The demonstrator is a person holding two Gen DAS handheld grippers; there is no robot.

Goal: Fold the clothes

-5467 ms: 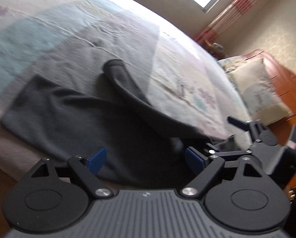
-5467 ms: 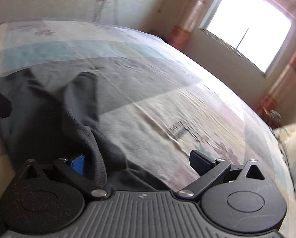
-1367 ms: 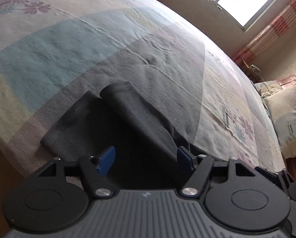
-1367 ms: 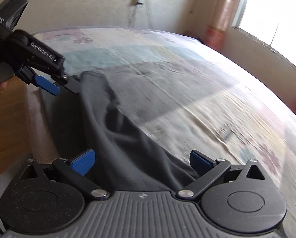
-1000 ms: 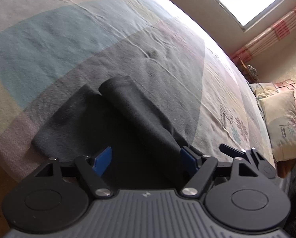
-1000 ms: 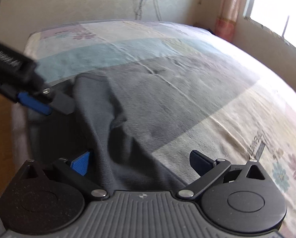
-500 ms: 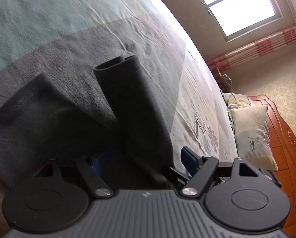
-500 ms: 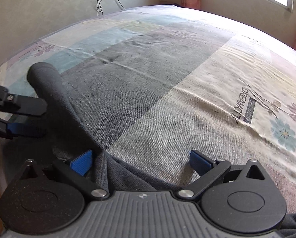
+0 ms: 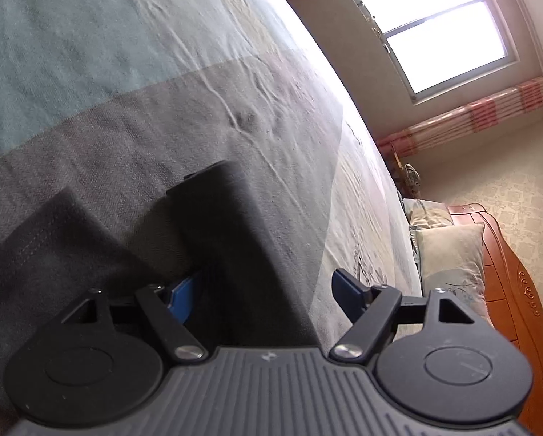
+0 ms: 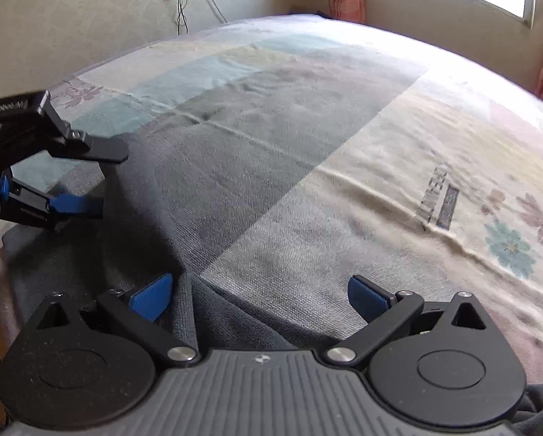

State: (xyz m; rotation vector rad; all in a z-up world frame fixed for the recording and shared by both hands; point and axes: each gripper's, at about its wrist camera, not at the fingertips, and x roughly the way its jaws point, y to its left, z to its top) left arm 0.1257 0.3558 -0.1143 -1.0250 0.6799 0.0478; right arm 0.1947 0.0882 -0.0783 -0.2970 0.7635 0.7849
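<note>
dark garment (image 9: 235,247) fold lies between both open jaws.

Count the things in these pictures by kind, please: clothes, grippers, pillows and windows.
Clothes: 1, the dark garment
Grippers: 2, left gripper and right gripper
Pillows: 2, front pillow and back pillow
Windows: 1, window
Total: 6

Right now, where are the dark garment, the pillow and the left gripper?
dark garment (image 9: 231,239), left wrist view, raised fold.
pillow (image 9: 449,258), left wrist view, front face.
left gripper (image 10: 100,178), right wrist view, between the fingertips, jaws apart.
</note>
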